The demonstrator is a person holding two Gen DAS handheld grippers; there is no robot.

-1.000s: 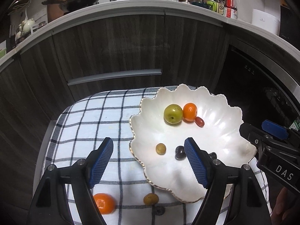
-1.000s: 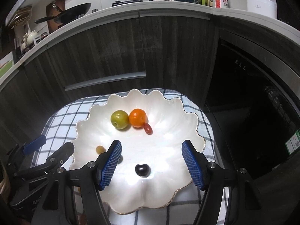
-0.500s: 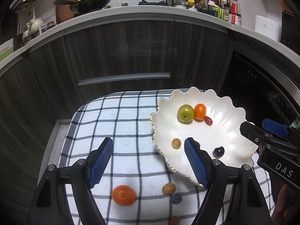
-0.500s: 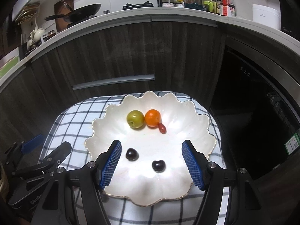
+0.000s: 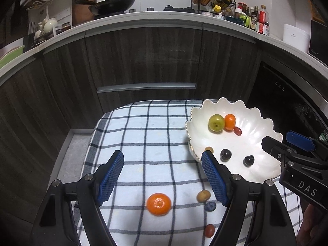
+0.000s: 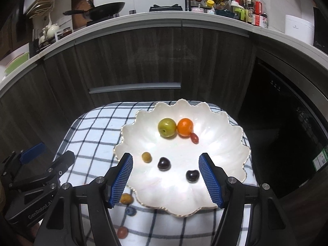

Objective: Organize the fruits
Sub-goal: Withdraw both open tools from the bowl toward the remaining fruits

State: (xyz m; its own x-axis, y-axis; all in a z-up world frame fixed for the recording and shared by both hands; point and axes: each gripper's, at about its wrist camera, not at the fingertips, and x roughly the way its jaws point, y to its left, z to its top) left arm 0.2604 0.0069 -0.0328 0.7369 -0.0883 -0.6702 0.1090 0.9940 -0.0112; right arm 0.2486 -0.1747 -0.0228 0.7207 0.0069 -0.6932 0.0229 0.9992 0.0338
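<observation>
Both the left gripper (image 5: 162, 176) and right gripper (image 6: 165, 177) are held with fingers apart, empty. Six fruits lie in the plate (image 6: 221, 127) at the cloth's (image 5: 143, 135) far right corner; an orange (image 5: 158, 204) lies near its front edge.

Between the right gripper's (image 6: 165, 177) open jaws the white scalloped plate (image 6: 229, 155) carries two dark cherries (image 6: 164, 163), a small yellow fruit, and beyond them a green plum (image 6: 167, 127) touching a mandarin (image 6: 185, 127). Ahead of the left gripper (image 5: 162, 179), on the checked cloth, lie an orange mandarin (image 5: 158, 204), a yellow fruit, a blueberry (image 5: 210, 206) and a red one.
</observation>
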